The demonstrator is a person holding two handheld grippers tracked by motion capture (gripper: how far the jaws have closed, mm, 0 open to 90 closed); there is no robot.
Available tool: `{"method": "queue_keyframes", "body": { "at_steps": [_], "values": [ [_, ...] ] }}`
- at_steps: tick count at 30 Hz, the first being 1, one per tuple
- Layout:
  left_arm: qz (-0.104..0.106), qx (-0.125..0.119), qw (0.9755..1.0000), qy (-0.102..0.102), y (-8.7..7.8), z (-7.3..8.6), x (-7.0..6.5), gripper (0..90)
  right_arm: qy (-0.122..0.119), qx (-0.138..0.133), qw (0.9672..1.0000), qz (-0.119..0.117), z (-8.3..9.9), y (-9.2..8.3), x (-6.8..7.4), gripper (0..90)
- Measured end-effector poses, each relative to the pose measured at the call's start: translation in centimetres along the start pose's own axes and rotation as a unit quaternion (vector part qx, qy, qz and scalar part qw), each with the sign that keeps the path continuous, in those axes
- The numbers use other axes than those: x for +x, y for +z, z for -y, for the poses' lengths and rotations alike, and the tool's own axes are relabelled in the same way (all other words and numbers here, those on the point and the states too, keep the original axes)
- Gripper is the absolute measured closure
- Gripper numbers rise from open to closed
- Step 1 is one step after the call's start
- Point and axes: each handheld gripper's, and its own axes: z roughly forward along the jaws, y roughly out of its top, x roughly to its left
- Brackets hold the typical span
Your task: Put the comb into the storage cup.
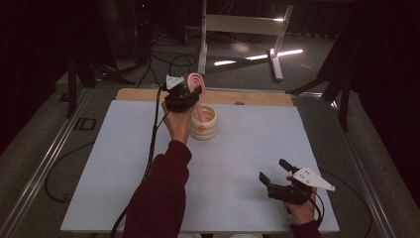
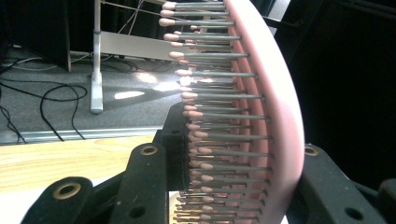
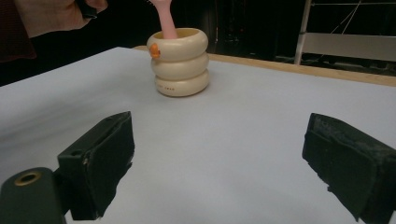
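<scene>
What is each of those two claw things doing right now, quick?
Left gripper: closed on the head of the pink hairbrush, whose handle stands in the cream holder.
Right gripper: open, fingers apart and holding nothing, over the white table.

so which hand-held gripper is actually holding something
The left hand-held gripper, up by the cream cup: its jaws are shut on the pink brush. The right hand-held gripper sits near the table's front edge, jaws open and empty.

A flat pale-blue rectangular table top (image 1: pixel 237 148) with a strip of bare light wood (image 1: pixel 247 97) along its far edge carries a cream ringed holder shaped like three stacked rings (image 1: pixel 204 124), standing upright near the far middle, possibly ceramic.
</scene>
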Motion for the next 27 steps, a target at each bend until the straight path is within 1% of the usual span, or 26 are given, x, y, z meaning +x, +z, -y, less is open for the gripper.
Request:
{"method": "queue_keyframes", "body": {
  "at_steps": [15, 22, 27],
  "values": [
    [0.002, 0.005, 1.0, -0.004, 0.52, 0.49, -0.33, 64.5, 0.0, -0.001, 1.0, -0.003, 0.03, 0.07, 0.05, 9.0],
    [0.001, 0.011, 0.9999, -0.006, 0.77, 0.79, -0.21, 64.5, -0.001, 0.002, 1.0, -0.002, 0.08, 0.13, 0.09, 9.0],
    [0.0, 0.01, 0.9999, -0.008, 0.83, 0.97, -0.13, 64.5, 0.0, 0.002, 1.0, -0.002, 0.1, 0.14, 0.07, 9.0]
  ]
}}
